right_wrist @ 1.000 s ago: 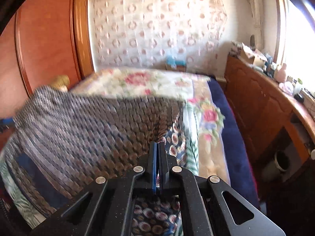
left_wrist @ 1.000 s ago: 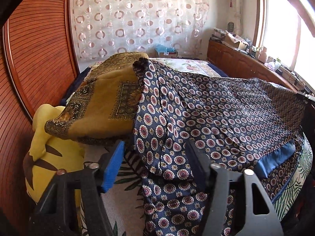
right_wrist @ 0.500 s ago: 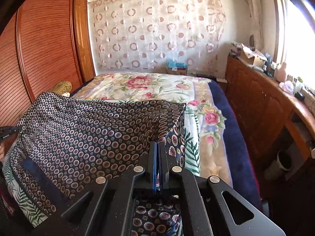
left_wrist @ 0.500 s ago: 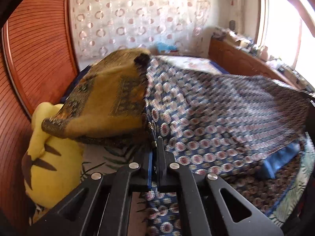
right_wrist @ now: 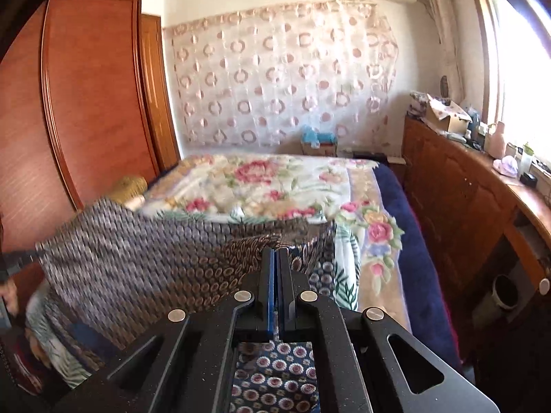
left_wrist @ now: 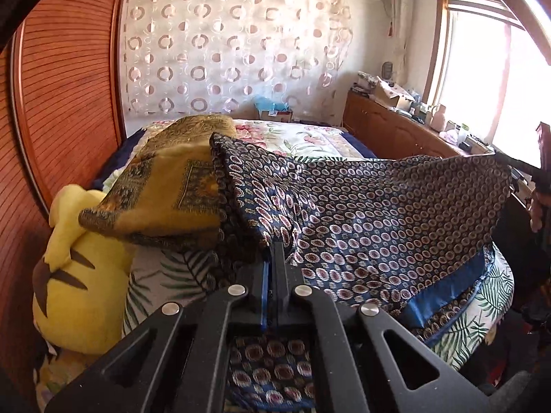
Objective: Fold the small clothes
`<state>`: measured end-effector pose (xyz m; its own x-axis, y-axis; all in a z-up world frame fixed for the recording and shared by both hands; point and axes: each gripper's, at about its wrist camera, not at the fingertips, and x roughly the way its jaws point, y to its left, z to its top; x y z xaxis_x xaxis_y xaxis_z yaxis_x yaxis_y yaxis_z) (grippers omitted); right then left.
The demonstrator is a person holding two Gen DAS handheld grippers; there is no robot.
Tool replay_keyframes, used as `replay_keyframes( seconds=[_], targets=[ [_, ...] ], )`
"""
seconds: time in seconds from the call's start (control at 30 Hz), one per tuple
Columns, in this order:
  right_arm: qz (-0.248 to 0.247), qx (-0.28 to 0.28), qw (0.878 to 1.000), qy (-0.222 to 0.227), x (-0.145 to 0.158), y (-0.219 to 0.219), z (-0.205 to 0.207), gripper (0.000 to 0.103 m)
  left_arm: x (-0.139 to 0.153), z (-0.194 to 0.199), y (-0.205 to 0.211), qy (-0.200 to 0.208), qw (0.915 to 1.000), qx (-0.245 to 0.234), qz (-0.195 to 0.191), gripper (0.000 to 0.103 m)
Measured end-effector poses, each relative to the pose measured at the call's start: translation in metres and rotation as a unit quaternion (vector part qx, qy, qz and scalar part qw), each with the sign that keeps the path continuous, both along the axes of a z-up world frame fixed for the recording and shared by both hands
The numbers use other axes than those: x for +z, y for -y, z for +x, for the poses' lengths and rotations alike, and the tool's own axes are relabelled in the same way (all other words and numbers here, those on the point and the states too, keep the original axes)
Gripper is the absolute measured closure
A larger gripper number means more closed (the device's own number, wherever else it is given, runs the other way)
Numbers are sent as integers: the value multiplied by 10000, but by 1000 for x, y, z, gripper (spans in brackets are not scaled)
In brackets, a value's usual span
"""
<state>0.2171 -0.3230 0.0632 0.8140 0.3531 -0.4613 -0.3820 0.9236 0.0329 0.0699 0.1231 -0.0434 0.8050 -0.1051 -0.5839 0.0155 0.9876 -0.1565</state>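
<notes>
A navy garment (left_wrist: pixel 378 213) printed with small circles is stretched above the bed between both grippers. My left gripper (left_wrist: pixel 273 251) is shut on its near left edge, and cloth hangs below the jaws. The garment's far end reaches over a folded mustard-yellow patterned cloth (left_wrist: pixel 165 192). In the right wrist view the same navy garment (right_wrist: pixel 144 275) spreads to the left, blurred. My right gripper (right_wrist: pixel 275 258) is shut on its corner, with printed fabric showing beneath the jaws. The right gripper's tip (left_wrist: pixel 516 163) appears at the far right of the left wrist view, pinching the other end.
A yellow plush toy (left_wrist: pixel 75 278) lies at the bed's left beside the wooden wardrobe (left_wrist: pixel 62 103). The floral bedspread (right_wrist: pixel 261 179) covers the bed behind. A wooden sideboard (right_wrist: pixel 458 199) with clutter runs under the window at right. A hand (right_wrist: pixel 8 292) shows at the left edge.
My left gripper has shut on the garment's edge and lifted it. The right gripper has risen too, and the garment now hangs stretched between them off the bed.
</notes>
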Motion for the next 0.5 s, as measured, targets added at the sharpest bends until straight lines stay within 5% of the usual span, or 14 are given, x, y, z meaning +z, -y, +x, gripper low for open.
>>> replay_keyframes(
  seconds=[0.17,0.37,0.5],
  targets=[
    [-93,-217,9996,-181,-11,17,-13,102,-23,-6,-12,-292,9991,225,-217,101],
    [-265,-492,9922,-1116,-88,41,-11,102,-46,-4,-18,-625,9973,317,-219,101],
    [-291,-606,9885,-1355,-120,49,-4,102,-47,-2,-19,-650,9972,350,-147,101]
  ],
)
